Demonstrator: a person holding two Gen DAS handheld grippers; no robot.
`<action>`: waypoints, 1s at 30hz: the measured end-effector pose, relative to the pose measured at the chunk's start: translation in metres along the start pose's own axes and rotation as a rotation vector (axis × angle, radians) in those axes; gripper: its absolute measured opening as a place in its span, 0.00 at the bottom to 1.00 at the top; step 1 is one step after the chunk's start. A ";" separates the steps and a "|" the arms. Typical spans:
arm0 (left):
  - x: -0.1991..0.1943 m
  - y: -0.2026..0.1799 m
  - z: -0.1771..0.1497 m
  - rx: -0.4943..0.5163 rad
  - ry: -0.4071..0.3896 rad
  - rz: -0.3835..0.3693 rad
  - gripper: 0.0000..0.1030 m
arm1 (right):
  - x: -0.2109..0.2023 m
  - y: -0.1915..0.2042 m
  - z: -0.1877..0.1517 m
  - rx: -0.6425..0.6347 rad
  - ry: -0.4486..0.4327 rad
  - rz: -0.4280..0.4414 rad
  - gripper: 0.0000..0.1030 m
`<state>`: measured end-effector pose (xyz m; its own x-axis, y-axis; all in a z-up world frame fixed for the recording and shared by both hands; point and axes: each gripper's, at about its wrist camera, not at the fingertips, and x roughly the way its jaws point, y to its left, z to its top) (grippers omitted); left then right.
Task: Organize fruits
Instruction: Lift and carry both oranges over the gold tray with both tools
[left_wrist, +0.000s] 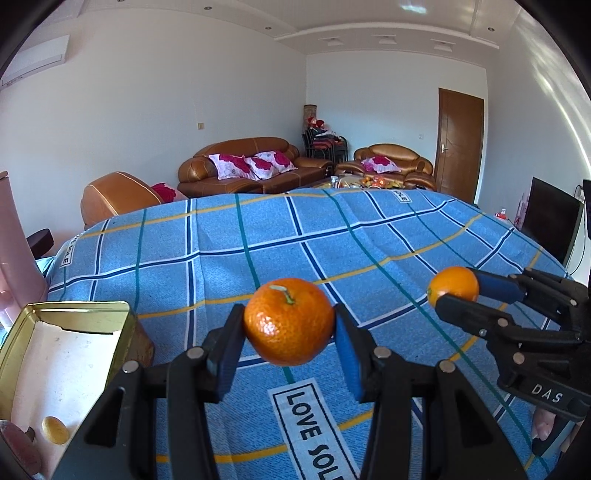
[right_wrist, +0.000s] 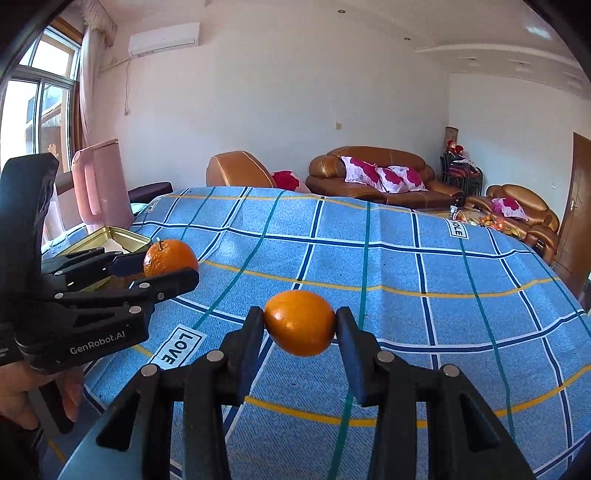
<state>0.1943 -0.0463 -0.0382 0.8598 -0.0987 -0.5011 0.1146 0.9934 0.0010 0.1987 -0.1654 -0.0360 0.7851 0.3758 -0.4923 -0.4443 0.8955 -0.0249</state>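
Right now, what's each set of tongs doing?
Left tongs: closed on the stemmed orange, held above the blue cloth.
Right tongs: closed on the smooth orange, also lifted.

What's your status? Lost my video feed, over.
Left hand-held gripper shut on stemmed orange. Right hand-held gripper shut on smooth orange. Both above the blue cloth. Gold tin open at left, path clear.

Both cameras ride low over the counter's near edge, facing the far edge and sofas. The left wrist view sees the right tongs (left_wrist: 456, 293) at its right side; the right wrist view sees the left tongs (right_wrist: 170, 264) at its left. Both share the blue checked cloth (left_wrist: 332, 236).
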 end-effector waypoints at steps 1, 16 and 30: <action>-0.001 0.000 0.000 0.001 -0.008 0.000 0.47 | -0.001 0.000 0.000 0.001 -0.005 0.000 0.41; -0.025 -0.003 -0.003 0.014 -0.116 0.019 0.47 | -0.019 -0.001 -0.004 -0.005 -0.098 -0.012 0.41; -0.044 -0.003 -0.010 0.009 -0.158 0.030 0.47 | -0.031 0.004 -0.006 -0.022 -0.161 -0.012 0.41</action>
<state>0.1513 -0.0448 -0.0255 0.9304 -0.0775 -0.3582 0.0916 0.9955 0.0225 0.1705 -0.1747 -0.0258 0.8487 0.3998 -0.3464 -0.4421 0.8956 -0.0497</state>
